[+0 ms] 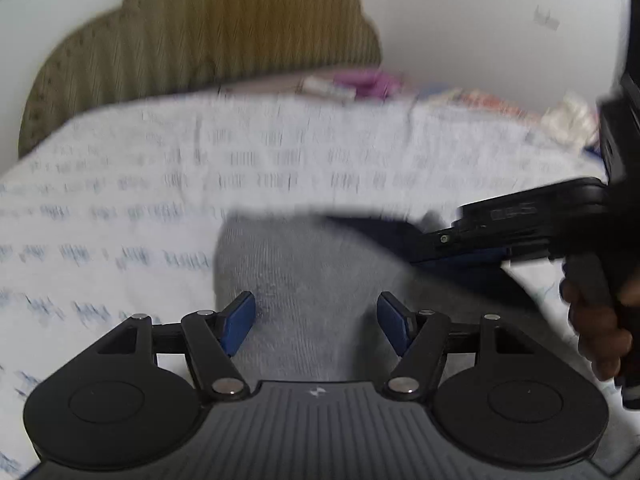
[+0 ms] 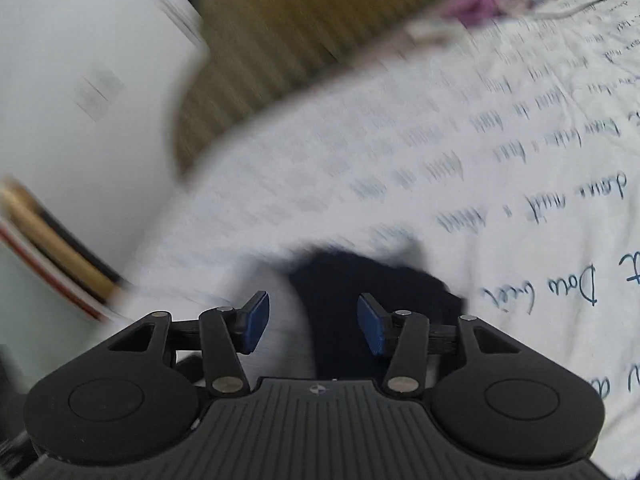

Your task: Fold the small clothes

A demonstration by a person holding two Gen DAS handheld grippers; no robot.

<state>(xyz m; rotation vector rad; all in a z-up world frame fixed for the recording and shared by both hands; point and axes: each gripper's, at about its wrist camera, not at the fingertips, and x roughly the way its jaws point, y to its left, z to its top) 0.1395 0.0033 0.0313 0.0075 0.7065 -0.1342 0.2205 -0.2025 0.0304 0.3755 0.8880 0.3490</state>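
Observation:
A grey sock (image 1: 304, 268) with a dark navy part (image 1: 384, 232) lies on a white sheet printed with blue handwriting (image 1: 120, 184). My left gripper (image 1: 316, 324) is open just over the grey end, its blue pads (image 1: 240, 324) on either side. My right gripper (image 2: 314, 326) is open over the dark navy part (image 2: 360, 292), with the grey part (image 2: 280, 328) at its left pad. The right gripper also shows in the left wrist view (image 1: 532, 224), reaching in from the right over the navy end. Both views are motion-blurred.
An olive ribbed headboard or cushion (image 1: 208, 40) stands behind the sheet against a white wall. Pink and orange items (image 1: 360, 84) lie at the sheet's far edge. A striped object (image 2: 52, 256) is at the left in the right wrist view.

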